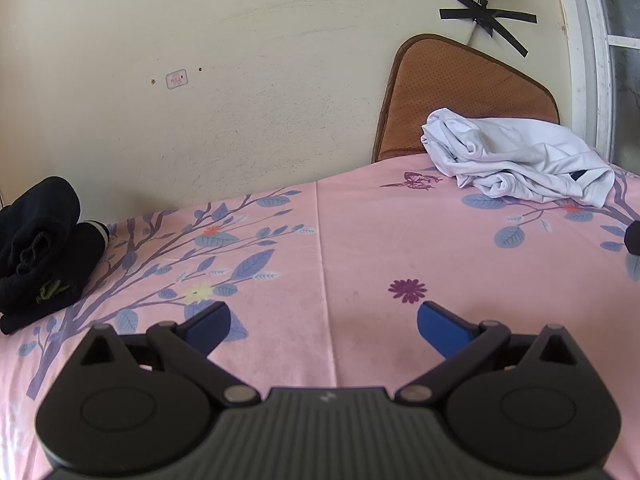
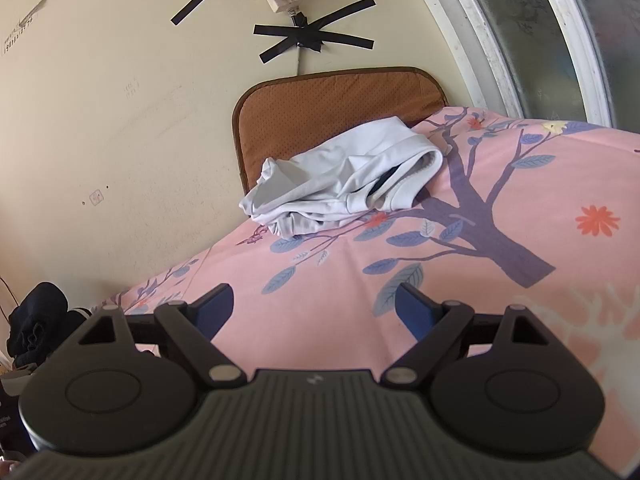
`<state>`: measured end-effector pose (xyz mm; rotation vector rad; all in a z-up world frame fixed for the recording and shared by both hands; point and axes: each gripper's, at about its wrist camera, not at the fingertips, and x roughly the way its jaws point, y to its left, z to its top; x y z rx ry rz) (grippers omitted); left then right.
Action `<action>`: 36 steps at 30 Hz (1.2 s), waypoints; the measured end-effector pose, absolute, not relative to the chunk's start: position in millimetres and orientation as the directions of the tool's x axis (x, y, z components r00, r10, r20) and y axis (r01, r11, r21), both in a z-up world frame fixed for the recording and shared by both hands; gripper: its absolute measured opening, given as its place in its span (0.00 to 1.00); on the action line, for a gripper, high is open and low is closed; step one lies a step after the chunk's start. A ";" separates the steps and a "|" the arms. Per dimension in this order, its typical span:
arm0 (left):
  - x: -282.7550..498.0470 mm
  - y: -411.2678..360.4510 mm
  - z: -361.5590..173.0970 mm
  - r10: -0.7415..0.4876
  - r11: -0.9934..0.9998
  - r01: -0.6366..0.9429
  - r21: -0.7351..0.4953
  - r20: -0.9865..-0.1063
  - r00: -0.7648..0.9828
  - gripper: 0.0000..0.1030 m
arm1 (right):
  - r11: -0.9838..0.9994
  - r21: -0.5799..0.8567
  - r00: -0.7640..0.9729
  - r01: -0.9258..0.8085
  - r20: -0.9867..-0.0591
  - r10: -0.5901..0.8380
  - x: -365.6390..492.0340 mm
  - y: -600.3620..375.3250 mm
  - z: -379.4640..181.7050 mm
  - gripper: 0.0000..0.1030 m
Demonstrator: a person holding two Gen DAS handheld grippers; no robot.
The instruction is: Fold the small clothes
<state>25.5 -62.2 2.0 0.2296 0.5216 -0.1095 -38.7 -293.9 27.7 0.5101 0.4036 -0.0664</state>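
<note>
Both wrist views look low across the bedsheet point(image 1: 360, 240), sharing the white garment point(image 1: 516, 160).

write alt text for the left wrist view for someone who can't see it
The left tool, open and empty, hovers over a pink floral bedsheet. A crumpled white garment lies at the far right by a brown cushion leaning on the wall, and dark folded clothes sit at the left edge.

Soft daylight from the window point(image 2: 532, 32), sharp focus, strong fisheye bending at edges.
</note>
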 end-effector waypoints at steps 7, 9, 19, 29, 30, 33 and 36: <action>24.0 -62.1 2.0 -0.064 0.966 0.180 0.187 -0.502 0.863 1.00 | 0.873 0.460 0.918 0.163 -0.394 0.036 -38.3 -293.7 27.8 0.87; 23.2 -61.8 2.3 -0.078 0.965 0.193 0.180 -0.502 0.861 1.00 | 0.873 0.459 0.918 0.164 -0.395 0.035 -37.9 -293.0 27.8 0.87; 20.8 -62.1 4.2 -0.107 0.961 0.217 0.174 -0.490 0.865 1.00 | 0.873 0.460 0.918 0.165 -0.396 0.035 -38.1 -293.5 27.6 0.87; 23.7 -63.0 1.1 -0.086 0.960 0.212 0.186 -0.521 0.849 1.00 | 0.873 0.459 0.917 0.166 -0.398 0.035 -37.7 -293.6 27.5 0.87; 23.8 -62.8 1.1 -0.084 0.960 0.209 0.186 -0.521 0.850 1.00 | 0.873 0.460 0.917 0.166 -0.397 0.035 -37.7 -293.5 27.5 0.87; 24.3 -62.8 0.7 -0.080 0.960 0.208 0.188 -0.526 0.847 1.00 | 0.872 0.460 0.917 0.167 -0.397 0.034 -37.4 -293.6 27.4 0.87; 23.5 -62.9 0.7 -0.073 0.960 0.202 0.192 -0.525 0.848 1.00 | 0.872 0.460 0.917 0.167 -0.398 0.034 -37.2 -293.7 27.4 0.87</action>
